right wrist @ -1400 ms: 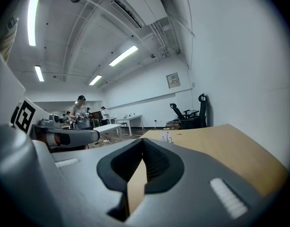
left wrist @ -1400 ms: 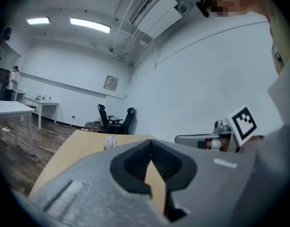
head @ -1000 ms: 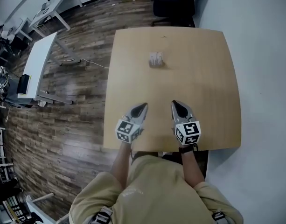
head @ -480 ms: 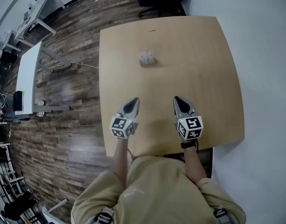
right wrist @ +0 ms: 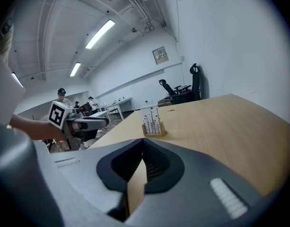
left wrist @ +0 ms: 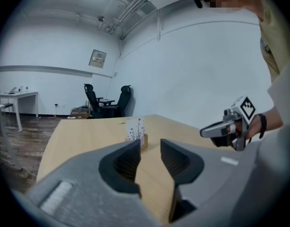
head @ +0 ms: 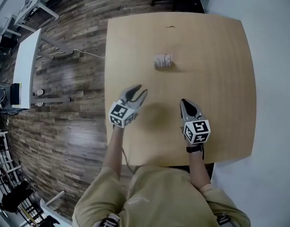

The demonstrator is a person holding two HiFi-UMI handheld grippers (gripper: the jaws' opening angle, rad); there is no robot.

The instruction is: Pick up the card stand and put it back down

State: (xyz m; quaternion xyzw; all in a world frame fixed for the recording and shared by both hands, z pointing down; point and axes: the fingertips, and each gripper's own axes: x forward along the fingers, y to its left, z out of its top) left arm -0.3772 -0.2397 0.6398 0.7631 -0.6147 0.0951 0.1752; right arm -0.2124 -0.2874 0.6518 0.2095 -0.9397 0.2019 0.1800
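Wooden table in a white-walled office, with two hand-held grippers above its near half.

On the left gripper the jaws have just been opening and now stand parted, with nothing between them but bare tabletop. The right gripper is clenched tight and empty. Both point toward the card stand, which sits upright on the table's far half, well apart from either gripper and filled with white cards bearing dark print. Past the table's left edge lie a plank floor and a white desk; black office chairs stand beyond the far edge.
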